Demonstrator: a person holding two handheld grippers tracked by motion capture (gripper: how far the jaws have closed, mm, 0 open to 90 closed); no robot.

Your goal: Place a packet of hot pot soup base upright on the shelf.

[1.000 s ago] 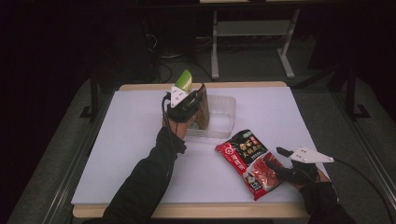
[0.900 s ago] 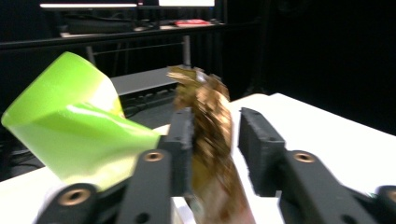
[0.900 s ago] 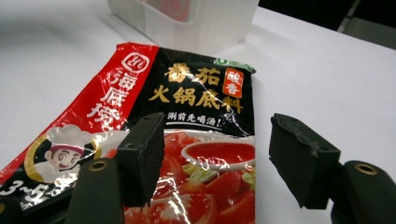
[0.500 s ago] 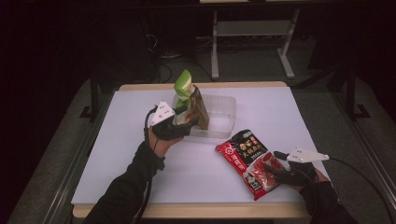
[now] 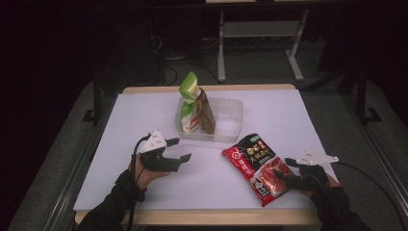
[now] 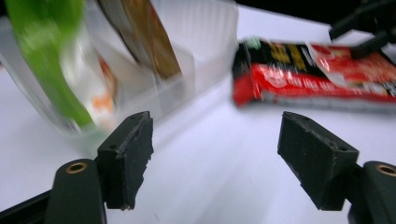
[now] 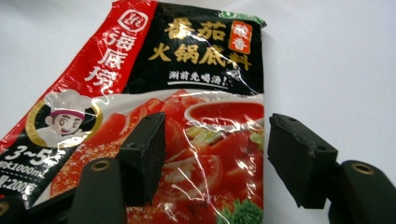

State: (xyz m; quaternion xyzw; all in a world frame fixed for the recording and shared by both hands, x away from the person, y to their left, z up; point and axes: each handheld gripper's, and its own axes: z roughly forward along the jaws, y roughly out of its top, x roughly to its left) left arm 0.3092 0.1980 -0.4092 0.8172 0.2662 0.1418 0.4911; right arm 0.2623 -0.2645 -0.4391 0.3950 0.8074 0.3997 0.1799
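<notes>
A clear plastic container (image 5: 226, 120) (image 6: 205, 42) stands at the table's middle back. A green-and-white packet (image 5: 188, 103) (image 6: 46, 60) and a brown packet (image 5: 205, 111) (image 6: 149, 42) stand upright in its left end. My left gripper (image 5: 182, 149) (image 6: 224, 158) hovers low at the near left, apart from the container. Its jaws have just been opening, and nothing is between them. A red-and-black sauce packet (image 5: 257, 166) (image 7: 187, 60) (image 6: 317, 74) lies flat at the near right. My right gripper (image 5: 283, 168) (image 7: 215, 154) is open, its jaws straddling the packet's near end without pressing on it.
The white table (image 5: 144, 115) has a wooden front edge (image 5: 202, 217) close to both forearms. Bare tabletop lies between the left gripper and the sauce packet. A metal table frame (image 5: 260, 33) stands on the dark floor behind.
My left gripper let go of the packets standing in the container and drew back toward the near left, its jaws spreading. The packets stay upright. The right gripper and sauce packet have not moved.
</notes>
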